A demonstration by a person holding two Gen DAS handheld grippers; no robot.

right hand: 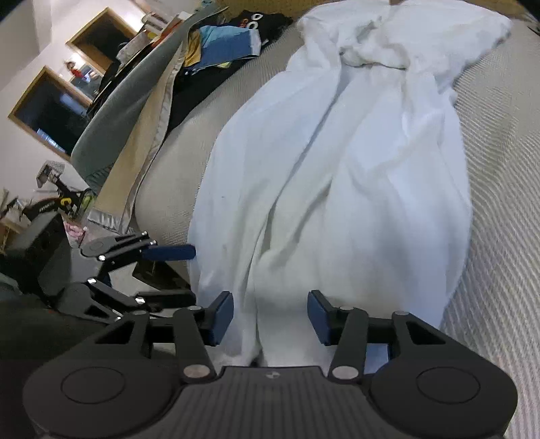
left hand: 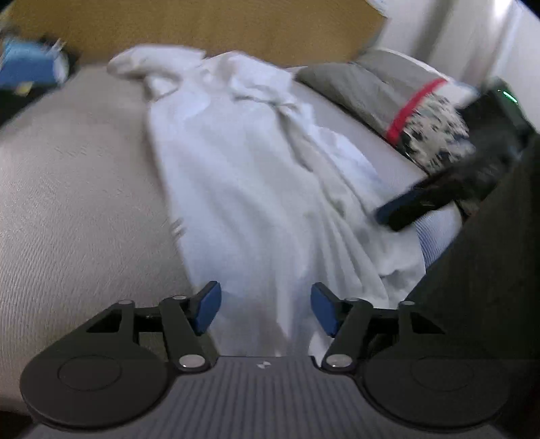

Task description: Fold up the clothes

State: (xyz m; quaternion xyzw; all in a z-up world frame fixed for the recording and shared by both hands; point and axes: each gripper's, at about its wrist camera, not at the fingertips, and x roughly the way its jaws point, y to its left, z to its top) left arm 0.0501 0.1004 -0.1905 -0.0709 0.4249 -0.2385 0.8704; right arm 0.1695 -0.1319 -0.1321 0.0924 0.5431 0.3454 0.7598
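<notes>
A white garment (left hand: 256, 175) lies crumpled and stretched lengthwise on a beige bed cover (left hand: 74, 189). My left gripper (left hand: 266, 309) is open, its blue pads either side of the garment's near end, holding nothing. My right gripper (right hand: 270, 315) is open over the near end of the same garment (right hand: 341, 162). The right gripper also shows in the left wrist view (left hand: 415, 209) as a dark blur at the garment's right edge. The left gripper shows in the right wrist view (right hand: 162, 270) at the garment's left edge, jaws apart.
A grey pillow (left hand: 357, 87) and a patterned cloth with a red band (left hand: 425, 125) lie at the right in the left wrist view. A pile of blue and dark clothes (right hand: 219, 44) lies at the bed's far left. A wooden headboard (left hand: 202, 27) stands behind.
</notes>
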